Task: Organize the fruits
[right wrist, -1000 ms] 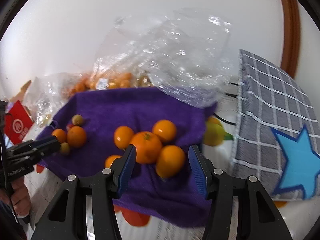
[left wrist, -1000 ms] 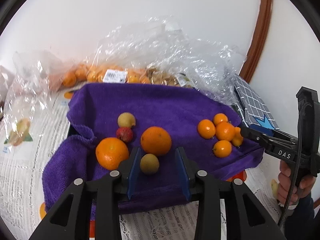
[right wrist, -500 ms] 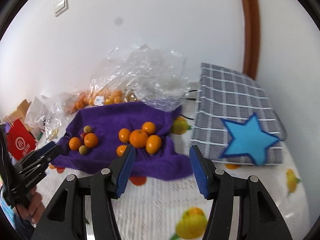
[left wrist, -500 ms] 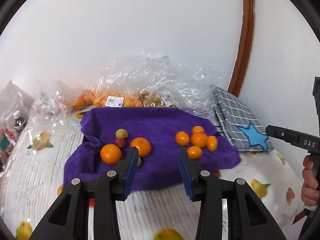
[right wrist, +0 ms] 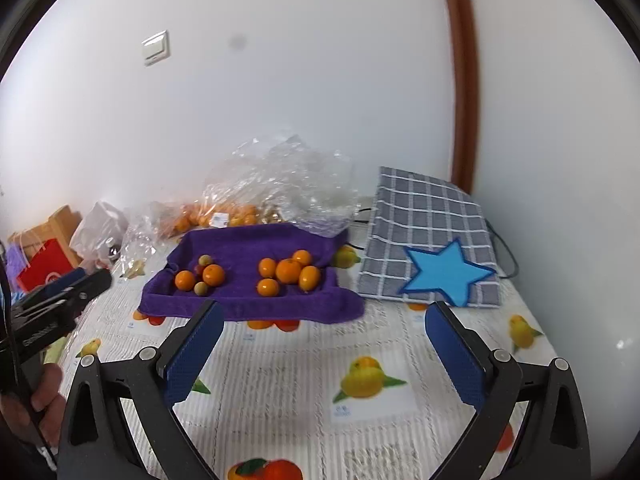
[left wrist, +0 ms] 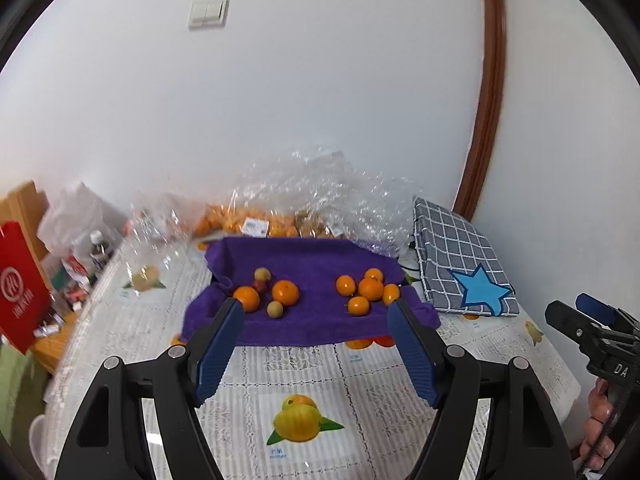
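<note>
A purple towel [left wrist: 312,256] [right wrist: 248,244] lies on the table by the wall. On its left sit two oranges [left wrist: 285,292] [right wrist: 213,274], two small yellow-green fruits [left wrist: 275,309] and a small red fruit. On its right is a cluster of several small oranges [left wrist: 371,289] [right wrist: 288,271]. My left gripper [left wrist: 316,332] is open and empty, well back from the towel. My right gripper [right wrist: 320,334] is open and empty, also back from it. Each gripper shows at the edge of the other's view.
Clear plastic bags [left wrist: 320,196] holding more oranges lie behind the towel. A grey checked bag with a blue star [left wrist: 460,268] [right wrist: 432,244] lies to the right. A red paper bag [left wrist: 20,280] and bottles stand at left. The tablecloth [left wrist: 304,364] has printed fruit pictures.
Both grippers have pulled back and up, away from the towel, and both have opened wider. The fruit on the towel has not moved.
</note>
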A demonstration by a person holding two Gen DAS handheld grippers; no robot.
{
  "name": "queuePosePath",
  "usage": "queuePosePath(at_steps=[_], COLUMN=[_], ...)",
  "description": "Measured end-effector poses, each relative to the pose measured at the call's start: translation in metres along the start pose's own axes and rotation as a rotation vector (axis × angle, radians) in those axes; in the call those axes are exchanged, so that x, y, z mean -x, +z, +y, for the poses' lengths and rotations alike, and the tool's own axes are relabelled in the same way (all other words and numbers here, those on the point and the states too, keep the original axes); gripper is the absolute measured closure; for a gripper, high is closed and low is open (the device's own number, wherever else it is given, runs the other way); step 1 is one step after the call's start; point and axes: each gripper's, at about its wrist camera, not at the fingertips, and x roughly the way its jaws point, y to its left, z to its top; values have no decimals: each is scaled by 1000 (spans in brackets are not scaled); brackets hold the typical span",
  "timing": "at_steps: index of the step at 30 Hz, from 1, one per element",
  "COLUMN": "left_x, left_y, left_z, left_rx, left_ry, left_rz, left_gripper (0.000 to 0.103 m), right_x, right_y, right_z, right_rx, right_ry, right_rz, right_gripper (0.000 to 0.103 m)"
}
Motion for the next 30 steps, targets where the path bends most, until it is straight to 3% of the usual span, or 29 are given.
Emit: queuePosePath(at_steps=[11,30], left_x=[24,30], left_y=[-3,1], left_z=[-14,-9], left_rx=[7,17], left_ry=[-28,12], left_rz=[12,-5], left_gripper=[28,27], right_x=[40,42], right_y=[-5,-11], right_z=[-9,0], right_rx=[-30,9], right_ry=[-41,-71], right_rz=[-19,-26], right_gripper=[3,3])
